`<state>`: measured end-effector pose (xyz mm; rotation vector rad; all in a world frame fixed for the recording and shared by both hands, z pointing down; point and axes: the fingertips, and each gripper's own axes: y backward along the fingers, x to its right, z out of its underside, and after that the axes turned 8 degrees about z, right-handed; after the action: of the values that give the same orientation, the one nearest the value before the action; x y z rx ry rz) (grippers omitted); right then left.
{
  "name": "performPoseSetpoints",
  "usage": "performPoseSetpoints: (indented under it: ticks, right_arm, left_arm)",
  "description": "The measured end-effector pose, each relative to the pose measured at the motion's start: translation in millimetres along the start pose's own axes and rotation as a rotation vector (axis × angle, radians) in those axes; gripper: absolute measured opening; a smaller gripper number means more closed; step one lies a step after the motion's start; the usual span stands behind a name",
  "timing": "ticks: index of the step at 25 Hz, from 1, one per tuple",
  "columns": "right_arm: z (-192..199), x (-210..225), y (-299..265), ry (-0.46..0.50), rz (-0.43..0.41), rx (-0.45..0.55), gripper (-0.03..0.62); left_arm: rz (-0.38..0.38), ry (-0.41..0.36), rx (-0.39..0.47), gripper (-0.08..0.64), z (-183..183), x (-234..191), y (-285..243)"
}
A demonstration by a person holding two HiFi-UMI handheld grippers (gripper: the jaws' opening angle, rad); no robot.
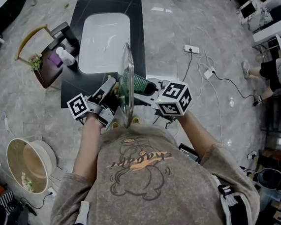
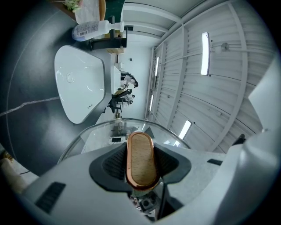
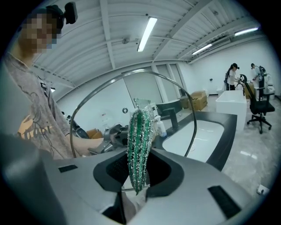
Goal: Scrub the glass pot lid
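The glass pot lid is held upright, edge-on, in front of my chest over the near end of the black counter. My left gripper is shut on the lid's handle, an oval wooden knob with a copper rim that sits between the jaws, the glass dome beyond it. My right gripper is shut on a green glittery scrub sponge, which stands against the lid's right face. The lid's metal rim arches past the sponge, and the left gripper shows through the glass.
A white sink basin is set in the black counter. A soap bottle and a wooden-handled basket stand to its left. A round tub sits on the floor at left. Cables and a power strip lie at right, near a seated person.
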<state>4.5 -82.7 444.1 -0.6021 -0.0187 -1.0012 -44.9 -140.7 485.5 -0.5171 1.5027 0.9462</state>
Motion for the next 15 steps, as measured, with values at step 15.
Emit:
performPoseSetpoints:
  ticks: [15]
  right_arm:
    - [39, 33, -30, -0.046, 0.060, -0.091, 0.094]
  left_arm:
    - [0.002, -0.006, -0.031, 0.172, 11, 6, -4]
